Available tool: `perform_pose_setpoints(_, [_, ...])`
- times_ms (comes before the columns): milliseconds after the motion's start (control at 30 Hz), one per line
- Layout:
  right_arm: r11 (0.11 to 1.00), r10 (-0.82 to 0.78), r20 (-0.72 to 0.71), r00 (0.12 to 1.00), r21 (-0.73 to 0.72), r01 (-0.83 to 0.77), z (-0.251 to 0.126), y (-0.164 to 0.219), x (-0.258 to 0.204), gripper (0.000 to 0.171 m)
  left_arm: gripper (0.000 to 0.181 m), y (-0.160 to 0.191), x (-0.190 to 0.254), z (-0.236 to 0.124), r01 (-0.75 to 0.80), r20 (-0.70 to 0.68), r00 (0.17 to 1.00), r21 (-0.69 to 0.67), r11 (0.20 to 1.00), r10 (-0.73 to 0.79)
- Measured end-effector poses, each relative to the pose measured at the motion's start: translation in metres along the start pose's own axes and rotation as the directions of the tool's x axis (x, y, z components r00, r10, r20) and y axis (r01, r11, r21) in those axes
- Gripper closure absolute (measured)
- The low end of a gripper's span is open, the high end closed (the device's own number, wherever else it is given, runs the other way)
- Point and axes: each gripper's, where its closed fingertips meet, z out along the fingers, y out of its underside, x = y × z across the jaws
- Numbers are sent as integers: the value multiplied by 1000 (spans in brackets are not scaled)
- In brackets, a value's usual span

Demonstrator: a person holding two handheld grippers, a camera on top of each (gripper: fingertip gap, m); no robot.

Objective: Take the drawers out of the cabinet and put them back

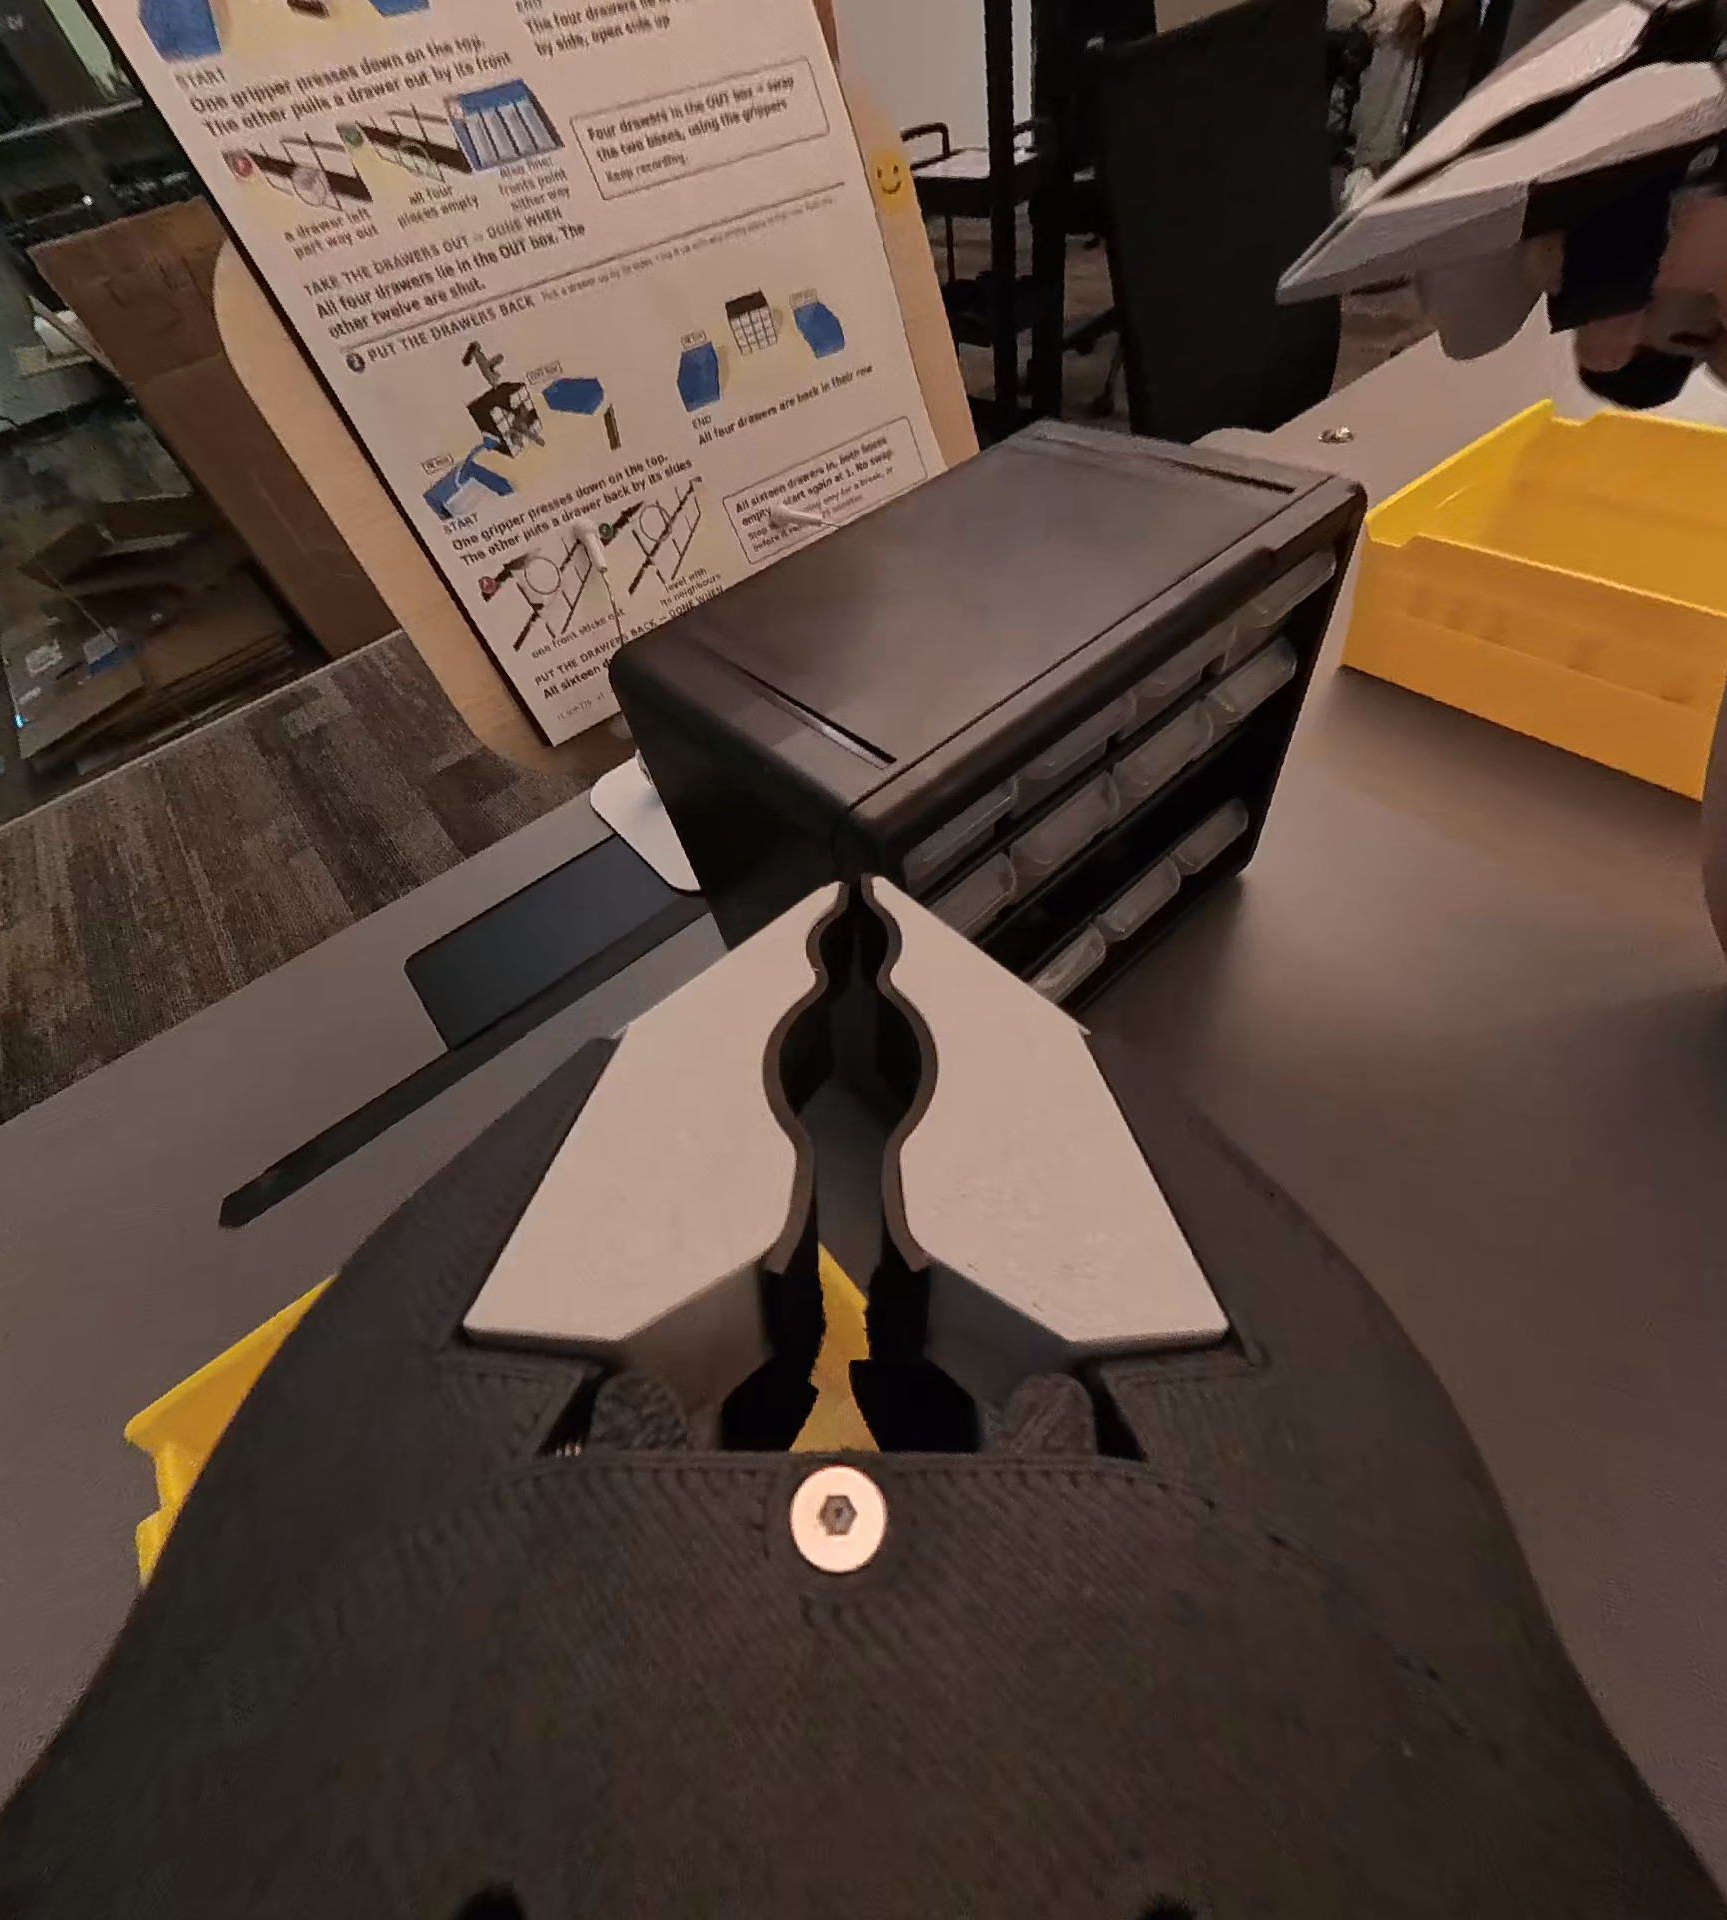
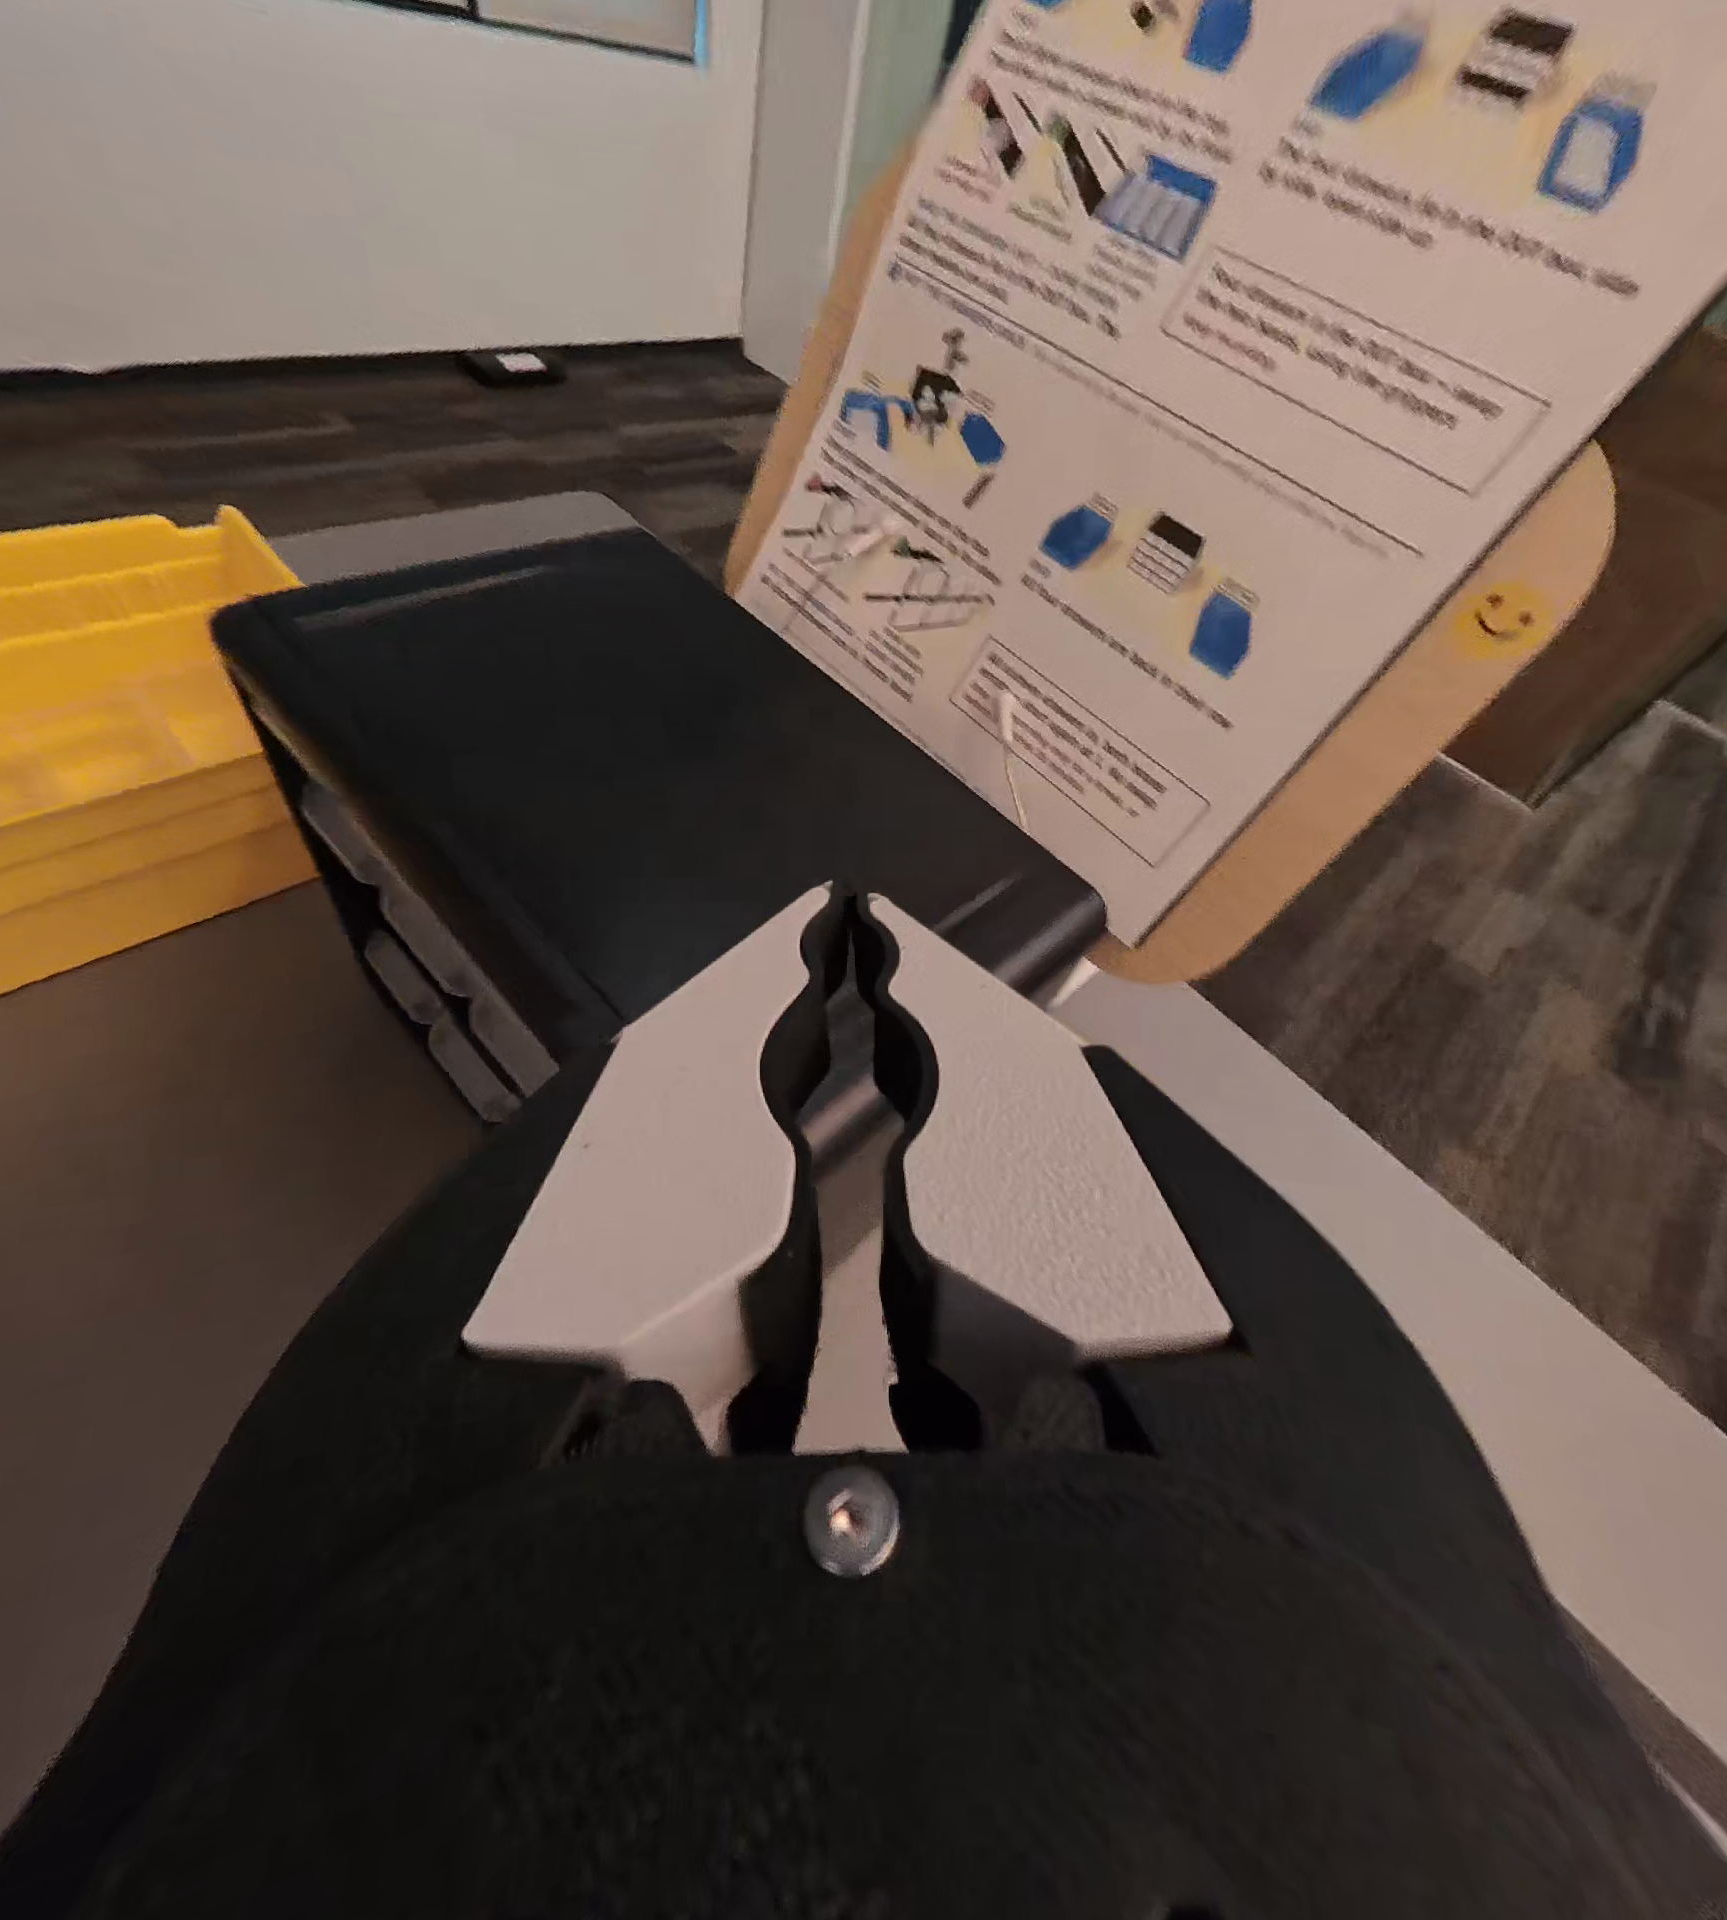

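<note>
A black cabinet (image 1: 984, 665) with several clear drawers (image 1: 1108, 769) stands on the dark table; some lower slots look dark. It also shows in the right wrist view (image 2: 630, 769), with its drawer fronts (image 2: 423, 935) on the left side. My left gripper (image 1: 859, 894) is shut and empty, near the cabinet's near corner. My right gripper (image 2: 848, 904) is shut and empty, above the cabinet's top near its right end. The right gripper also shows in the left wrist view (image 1: 1524, 187), held by a hand high above the cabinet.
A yellow tray (image 1: 1565, 582) sits right of the cabinet; a yellow tray (image 2: 59, 707) also shows left of the cabinet in the right wrist view. Another yellow tray (image 1: 215, 1423) lies under my left gripper. An instruction board (image 1: 568, 343) stands behind the cabinet. The table edge (image 2: 1358, 1247) runs at right.
</note>
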Motion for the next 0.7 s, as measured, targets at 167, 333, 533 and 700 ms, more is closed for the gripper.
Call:
perform_pose_setpoints(167, [996, 62, 34, 997, -71, -60, -3, 17, 3, 171, 181, 6, -6, 6, 14, 9, 1000, -23, 1000, -13])
perform_pose_setpoints(333, [998, 56, 118, 991, -12, -55, -7, 7, -11, 171, 175, 10, -6, 10, 18, 7, 1000, -39, 999, -18])
perform_pose_setpoints(533, [997, 57, 181, 982, 35, -65, 3, 5, -10, 171, 176, 9, -6, 8, 17, 5, 1000, -35, 999, -17])
perform_pose_setpoints(700, [995, 90, 239, 967, 22, -98, 17, 15, -6, 171, 177, 8, -3, 5, 0, 4, 1000, -38, 999, 0])
